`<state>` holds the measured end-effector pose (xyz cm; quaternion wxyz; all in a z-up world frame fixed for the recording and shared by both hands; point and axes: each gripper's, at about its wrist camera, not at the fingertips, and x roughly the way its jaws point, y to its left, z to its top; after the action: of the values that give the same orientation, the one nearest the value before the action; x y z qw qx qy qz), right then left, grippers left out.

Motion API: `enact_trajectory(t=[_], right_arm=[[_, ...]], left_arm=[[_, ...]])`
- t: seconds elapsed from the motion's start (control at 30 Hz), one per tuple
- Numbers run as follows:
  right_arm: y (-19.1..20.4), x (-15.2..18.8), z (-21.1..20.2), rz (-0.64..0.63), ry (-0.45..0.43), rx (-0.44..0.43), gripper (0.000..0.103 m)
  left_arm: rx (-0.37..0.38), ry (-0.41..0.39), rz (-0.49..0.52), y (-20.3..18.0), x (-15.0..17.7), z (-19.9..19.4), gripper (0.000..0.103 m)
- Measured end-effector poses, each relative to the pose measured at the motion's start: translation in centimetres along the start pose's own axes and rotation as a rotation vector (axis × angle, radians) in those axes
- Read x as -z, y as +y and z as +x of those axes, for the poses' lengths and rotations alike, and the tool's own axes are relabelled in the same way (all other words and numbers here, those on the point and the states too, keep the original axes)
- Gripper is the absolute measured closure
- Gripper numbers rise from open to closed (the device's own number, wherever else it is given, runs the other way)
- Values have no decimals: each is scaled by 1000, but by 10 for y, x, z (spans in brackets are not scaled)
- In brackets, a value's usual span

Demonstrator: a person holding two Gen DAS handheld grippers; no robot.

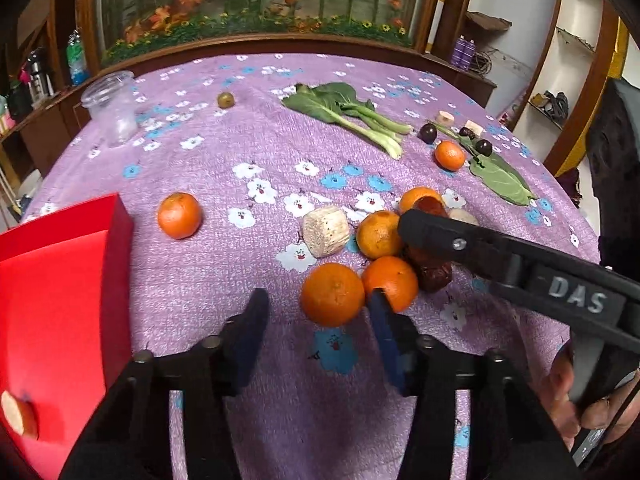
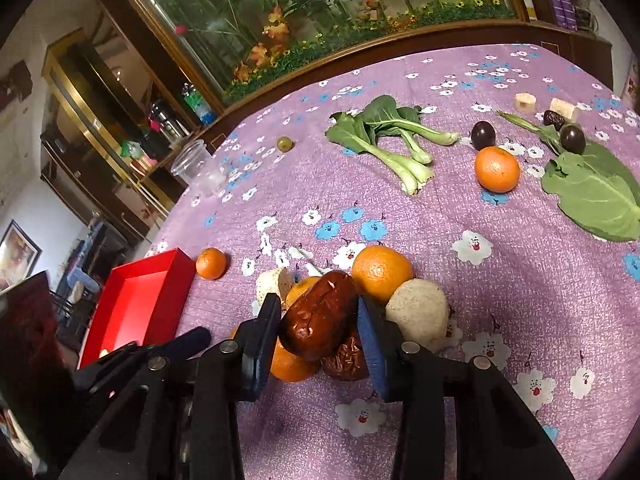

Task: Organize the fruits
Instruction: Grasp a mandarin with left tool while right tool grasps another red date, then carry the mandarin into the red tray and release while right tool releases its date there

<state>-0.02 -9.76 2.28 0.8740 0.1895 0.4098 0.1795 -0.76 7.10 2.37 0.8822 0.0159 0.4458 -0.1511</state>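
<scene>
My left gripper stands open low over the purple cloth. A mandarin lies between its fingertips, and the left pad is clear of it. A second mandarin sits just behind the right fingertip. My right gripper is shut on a glossy brown date above a cluster of mandarins. A wrinkled date lies beneath it. From the left wrist, the right gripper reaches in from the right over the cluster. The red box is at the left.
A pale round chunk touches the right finger. Another pale chunk, a lone mandarin, bok choy, dark plums, a far mandarin, a large leaf, a clear cup and a small green fruit lie about.
</scene>
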Motion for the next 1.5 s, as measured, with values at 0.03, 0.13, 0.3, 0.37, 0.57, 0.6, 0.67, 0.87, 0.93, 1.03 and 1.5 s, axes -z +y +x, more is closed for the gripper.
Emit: enact_trajectory(t=[0.03, 0.13, 0.3, 0.37, 0.57, 0.6, 0.67, 0.87, 0.93, 1.03, 1.5], right_arm=[[-1, 0, 0, 1, -2, -6, 62], [-2, 1, -1, 6, -7, -19, 63], [-3, 1, -3, 12, -11, -31, 64], [-5, 1, -4, 17, -15, -32, 65], [-5, 1, -6, 21, -18, -40, 68], [-5, 2, -6, 18, -19, -40, 68], [-4, 2, -6, 12, -23, -37, 68], [6, 4, -12, -30, -52, -38, 69], [9, 6, -13, -41, -57, -40, 70], [13, 7, -17, -35, -63, -49, 70], [71, 19, -19, -36, 72, -235, 70]], left_arm=[[22, 4, -4, 2, 0, 2, 58], [47, 5, -16, 5, -1, 6, 58], [68, 6, -20, 6, -7, 14, 57], [81, 9, -44, 9, -10, 18, 57], [52, -2, -11, -4, -6, 14, 72], [48, -5, -14, -5, -4, 13, 72], [55, -5, -40, -3, 0, 9, 72], [71, -54, -162, 21, 13, -23, 72], [72, -75, -202, 33, 18, -38, 72], [72, -101, -265, 53, 26, -58, 72], [-139, -192, -446, 147, 71, -122, 72]])
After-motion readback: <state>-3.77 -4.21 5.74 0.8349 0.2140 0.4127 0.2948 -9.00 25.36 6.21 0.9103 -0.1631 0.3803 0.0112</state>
